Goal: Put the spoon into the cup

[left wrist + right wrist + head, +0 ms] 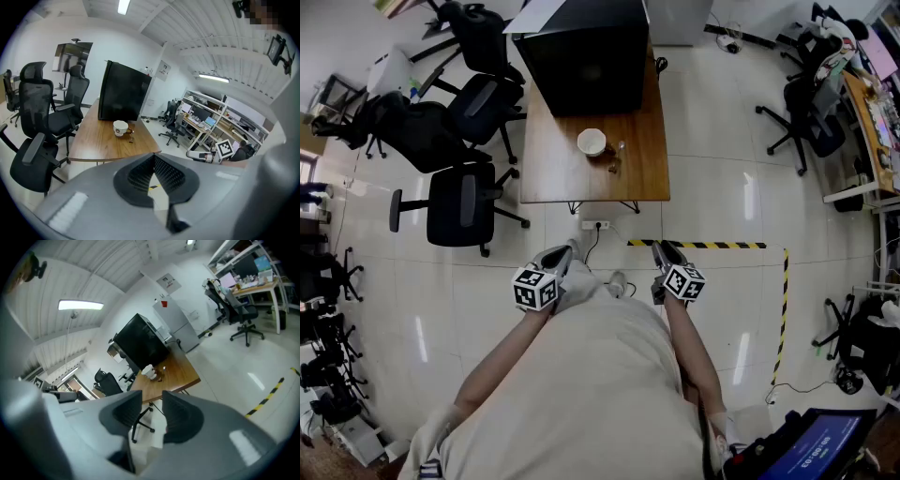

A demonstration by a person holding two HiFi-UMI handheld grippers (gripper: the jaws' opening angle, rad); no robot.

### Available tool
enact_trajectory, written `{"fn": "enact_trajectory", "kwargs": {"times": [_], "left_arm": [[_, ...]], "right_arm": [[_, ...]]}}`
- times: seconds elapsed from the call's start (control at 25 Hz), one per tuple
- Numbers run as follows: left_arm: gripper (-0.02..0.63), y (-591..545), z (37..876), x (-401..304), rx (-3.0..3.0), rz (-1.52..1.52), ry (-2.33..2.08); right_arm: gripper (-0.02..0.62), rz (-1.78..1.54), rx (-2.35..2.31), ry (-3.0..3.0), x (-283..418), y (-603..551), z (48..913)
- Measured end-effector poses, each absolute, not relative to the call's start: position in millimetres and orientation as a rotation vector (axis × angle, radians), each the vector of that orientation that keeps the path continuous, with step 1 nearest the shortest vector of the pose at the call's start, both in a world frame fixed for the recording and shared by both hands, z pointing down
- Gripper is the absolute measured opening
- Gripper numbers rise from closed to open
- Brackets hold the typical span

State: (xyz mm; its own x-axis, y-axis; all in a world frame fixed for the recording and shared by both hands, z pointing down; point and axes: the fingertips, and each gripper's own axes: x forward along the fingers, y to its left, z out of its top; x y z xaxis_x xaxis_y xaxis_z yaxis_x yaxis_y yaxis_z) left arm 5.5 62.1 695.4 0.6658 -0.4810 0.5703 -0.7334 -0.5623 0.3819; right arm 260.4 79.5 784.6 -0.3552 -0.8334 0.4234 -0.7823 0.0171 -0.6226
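A white cup stands near the front of the wooden table, far ahead of me. Just right of the cup lies a small thing that may be the spoon; it is too small to make out. The cup also shows in the left gripper view, and the cup in the right gripper view. Both grippers hover over the floor, well short of the table. My left gripper has its tips together, empty. My right gripper stands open with nothing between its jaws.
A big black box fills the table's far end. Black office chairs crowd the table's left side. A power strip and its cable lie on the floor in front of the table, beside yellow-black tape. More desks and chairs stand at the right.
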Motion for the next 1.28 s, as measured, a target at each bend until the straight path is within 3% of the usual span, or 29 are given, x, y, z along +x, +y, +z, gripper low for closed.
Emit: {"fn": "enact_trajectory", "kwargs": {"times": [1.28], "left_arm": [[0.002, -196, 714, -58, 2.373, 0.542, -0.622]], "right_arm": [[0.118, -1.303, -2.181, 2.119, 165, -142, 814]]}}
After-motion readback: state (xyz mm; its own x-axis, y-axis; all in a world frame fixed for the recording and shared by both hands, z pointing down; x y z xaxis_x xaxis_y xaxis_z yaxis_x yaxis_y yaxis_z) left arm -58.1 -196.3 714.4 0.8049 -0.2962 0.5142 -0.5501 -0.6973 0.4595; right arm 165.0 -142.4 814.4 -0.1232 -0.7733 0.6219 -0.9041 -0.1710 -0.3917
